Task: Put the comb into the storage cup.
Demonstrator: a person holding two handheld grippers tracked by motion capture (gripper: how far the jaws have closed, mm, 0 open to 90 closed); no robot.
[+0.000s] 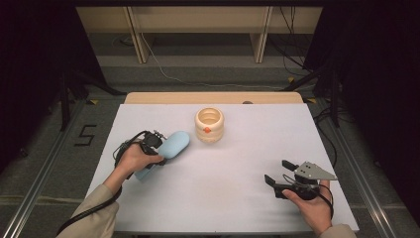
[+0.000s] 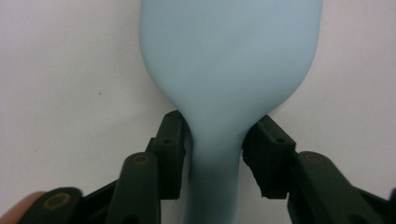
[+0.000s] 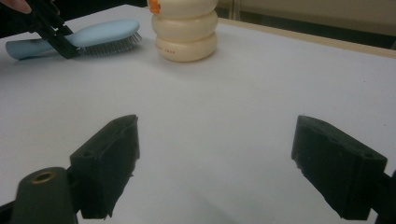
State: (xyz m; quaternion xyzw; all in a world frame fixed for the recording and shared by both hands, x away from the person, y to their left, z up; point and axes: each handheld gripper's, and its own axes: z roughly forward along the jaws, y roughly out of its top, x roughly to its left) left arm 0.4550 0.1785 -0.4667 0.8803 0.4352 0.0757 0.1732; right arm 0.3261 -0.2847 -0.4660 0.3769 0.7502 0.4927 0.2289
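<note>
A white table (image 1: pixel 223 168) is standing on a grey floor with cables trailing behind it and dark curtains hanging at both sides. One pale blue hairbrush (image 1: pixel 168 148) is lying bristles down at the left; the left gripper (image 2: pixel 215 154) is clamping its neck. One cream ribbed container (image 1: pixel 209 125) is standing at the far centre, its contents hidden. The right gripper (image 1: pixel 280 178), jaws wide apart, is resting near right.

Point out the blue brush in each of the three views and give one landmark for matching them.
High view: brush left of centre, under the left hand.
Left gripper view: brush upper centre, its neck between the jaws.
Right gripper view: brush top left, bristles down.
Shared landmark: white table.
</note>
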